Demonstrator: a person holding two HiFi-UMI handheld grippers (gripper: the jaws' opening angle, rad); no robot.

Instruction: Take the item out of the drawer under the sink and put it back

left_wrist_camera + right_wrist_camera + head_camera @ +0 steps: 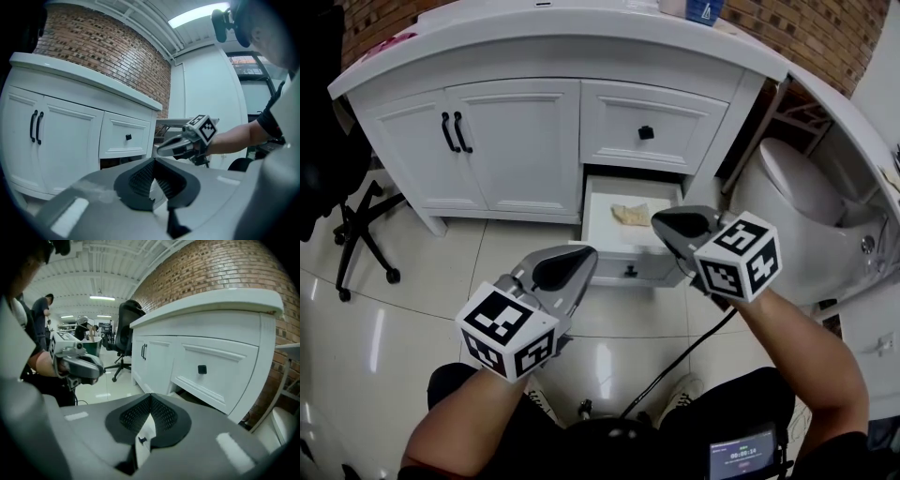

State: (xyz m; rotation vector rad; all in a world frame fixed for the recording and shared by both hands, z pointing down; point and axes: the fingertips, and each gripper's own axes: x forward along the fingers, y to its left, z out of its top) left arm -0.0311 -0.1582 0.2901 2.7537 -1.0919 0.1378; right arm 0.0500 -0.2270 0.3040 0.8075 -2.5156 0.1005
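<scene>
Down low at twelve o'clock in the head view: looking at the lower drawer [598, 199], pulled well out of the white vanity [516, 141]. Spotting the item [630, 214], a crumpled tan piece, lying about mid-floor inside that drawer. Not lifted, not touched.

Holding the left gripper [579, 262] at seven o'clock from the item, near the drawer front, fingers [562, 270] pressed together tip to tip, gripping nothing. Same story on the right gripper [667, 225]: hovering at three o'clock from the item, close beside it in this view, height above it hard to judge, fingers closed on empty air. Confirmed in both gripper views: ribbed pads [140, 177] meeting at the tips, nothing between.

Judging progress now. Opening done, plainly. Hard to say whether taken out and returned already or not begun; reading it as not begun, so taking out and putting back both left to do.

Likely next, as a guess only: spreading the right fingers and dipping toward nine o'clock onto that tan piece.

Upper drawer [647, 127] shut, at twelve o'clock above.
</scene>
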